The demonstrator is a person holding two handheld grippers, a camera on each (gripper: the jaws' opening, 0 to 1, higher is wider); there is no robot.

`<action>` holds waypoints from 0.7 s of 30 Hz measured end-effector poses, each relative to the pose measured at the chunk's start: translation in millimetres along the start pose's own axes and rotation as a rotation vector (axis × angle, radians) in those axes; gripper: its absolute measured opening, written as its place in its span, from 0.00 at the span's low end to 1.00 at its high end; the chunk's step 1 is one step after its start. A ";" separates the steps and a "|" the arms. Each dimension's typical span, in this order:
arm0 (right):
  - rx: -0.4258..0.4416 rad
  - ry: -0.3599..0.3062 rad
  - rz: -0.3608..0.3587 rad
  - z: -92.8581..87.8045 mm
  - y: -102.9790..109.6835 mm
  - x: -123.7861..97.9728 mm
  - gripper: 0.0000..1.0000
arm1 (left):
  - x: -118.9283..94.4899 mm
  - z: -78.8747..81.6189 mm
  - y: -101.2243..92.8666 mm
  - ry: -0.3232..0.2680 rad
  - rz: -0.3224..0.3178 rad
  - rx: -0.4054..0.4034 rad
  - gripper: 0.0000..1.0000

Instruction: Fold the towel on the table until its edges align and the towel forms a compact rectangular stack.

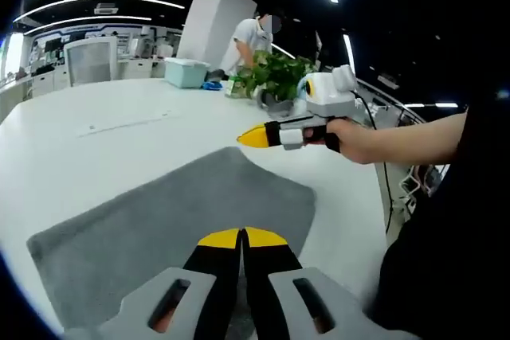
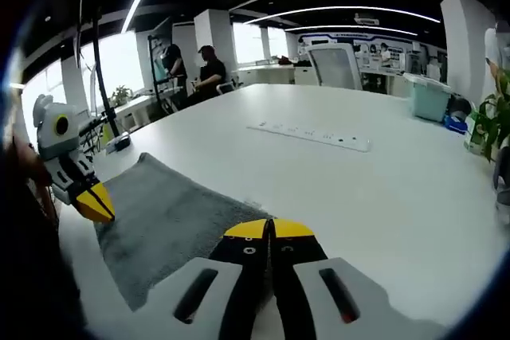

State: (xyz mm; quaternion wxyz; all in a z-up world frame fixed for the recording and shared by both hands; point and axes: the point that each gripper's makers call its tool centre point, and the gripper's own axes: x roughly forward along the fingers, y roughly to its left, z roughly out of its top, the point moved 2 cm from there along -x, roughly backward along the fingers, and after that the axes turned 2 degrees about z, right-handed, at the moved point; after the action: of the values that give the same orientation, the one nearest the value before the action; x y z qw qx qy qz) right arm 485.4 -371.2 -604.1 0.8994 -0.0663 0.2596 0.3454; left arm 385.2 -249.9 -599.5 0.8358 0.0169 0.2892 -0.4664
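In the left gripper view the left gripper (image 1: 241, 238) hangs low over the near part of the grey towel (image 1: 159, 236), its yellow-tipped jaws pressed together with nothing between them, while the right gripper (image 1: 256, 138), held level in a person's hand (image 1: 356, 139), hovers above the towel's far corner with its tips closed as well. The towel lies spread flat on the white table (image 1: 119, 133). Farther back stand a teal lidded bin (image 1: 186, 72), whose contents I cannot make out, and a leafy potted plant (image 1: 275, 77).
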 end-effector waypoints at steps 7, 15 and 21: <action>-0.018 0.076 0.072 -17.6 13.7 16.5 0.00 | 11.3 -31.6 -10.2 0.138 -0.057 0.009 0.01; -0.079 0.116 0.089 -30.0 14.6 23.5 0.00 | 16.3 -42.1 -10.0 0.179 -0.080 0.105 0.01; -0.076 0.118 0.075 -31.0 16.3 24.1 0.00 | 16.8 -43.2 -15.1 0.207 -0.073 0.329 0.01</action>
State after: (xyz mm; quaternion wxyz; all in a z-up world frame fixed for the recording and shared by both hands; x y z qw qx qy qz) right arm 476.8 -354.1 -642.0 0.8659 -0.1108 0.3009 0.3840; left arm 359.8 -258.5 -640.2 0.7701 0.1908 0.2937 -0.5331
